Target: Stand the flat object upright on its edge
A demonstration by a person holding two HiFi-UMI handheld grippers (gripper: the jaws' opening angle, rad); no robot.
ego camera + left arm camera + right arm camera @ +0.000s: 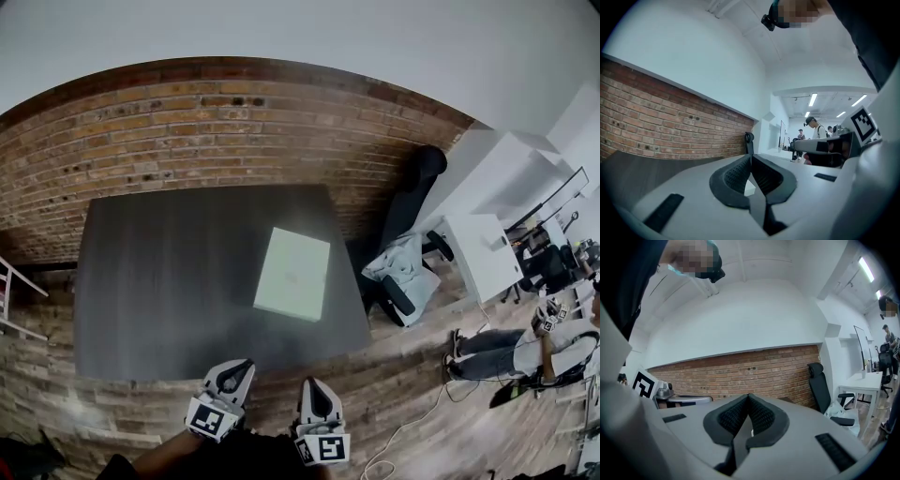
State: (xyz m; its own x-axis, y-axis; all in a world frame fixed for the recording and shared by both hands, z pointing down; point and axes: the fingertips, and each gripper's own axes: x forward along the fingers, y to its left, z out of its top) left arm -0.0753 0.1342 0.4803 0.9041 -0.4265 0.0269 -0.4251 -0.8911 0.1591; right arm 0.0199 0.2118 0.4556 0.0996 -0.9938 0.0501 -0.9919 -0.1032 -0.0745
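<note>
A pale, flat rectangular box (292, 274) lies flat on the right part of the dark table (159, 281). In the head view both grippers hover side by side just short of the table's front edge, well apart from the box. The left gripper (240, 366) is shut with nothing in it, and the right gripper (311, 384) is shut and empty too. Seen from the left gripper view, that gripper (751, 157) has its pads pressed together and points level over the table. The right gripper (748, 395) looks the same in its own view. A white sliver of the box (749, 187) shows below the left pads.
A brick wall (187, 122) runs behind the table. Right of the table stand a black office chair (412, 187) with a grey garment (401, 267) and a white desk (483, 253). A person (525, 347) sits on the floor at far right, near a white cable (412, 422).
</note>
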